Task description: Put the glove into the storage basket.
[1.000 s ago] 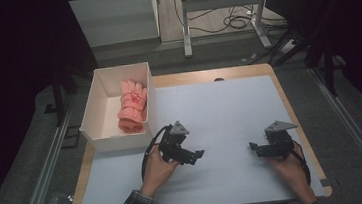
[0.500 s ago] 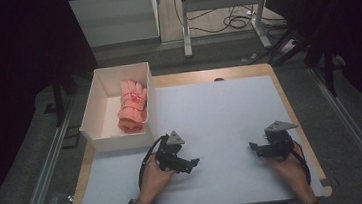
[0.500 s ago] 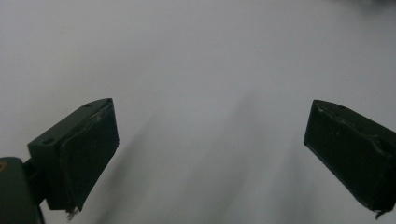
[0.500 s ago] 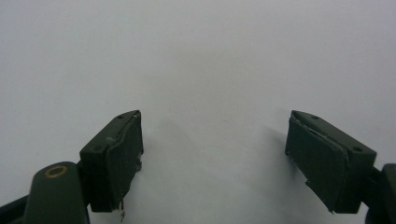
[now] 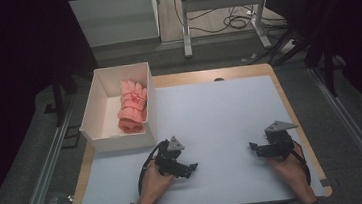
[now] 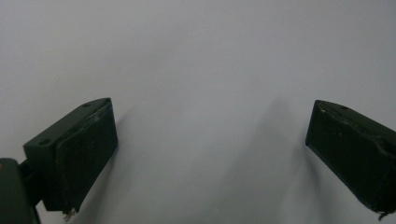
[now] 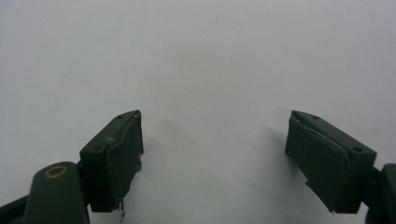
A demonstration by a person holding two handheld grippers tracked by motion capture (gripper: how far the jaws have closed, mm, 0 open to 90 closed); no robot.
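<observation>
Jaws of the left gripper [image 5: 191, 169] and right gripper [image 5: 253, 149] stand wide apart, holding nothing, over the white surface [image 5: 220, 113] near its front edge. Pink gloves [image 5: 132, 105] lie in a white box [image 5: 100, 106] at the surface's far left corner.

This looks like a lab or test room set up for recording, not a home. A wooden table [image 5: 277, 80] covered with a plain white sheet [image 5: 221, 123] stands on grey carpeted floor [image 5: 357, 130], with metal rails [image 5: 45, 175] running along the floor at its left and right. Beyond the far edge are the metal legs of a stand [image 5: 186, 21] with loose black cables [image 5: 234, 21] coiled on the floor, a white cabinet [image 5: 115, 18], and dark curtains [image 5: 9, 58] at both sides.
</observation>
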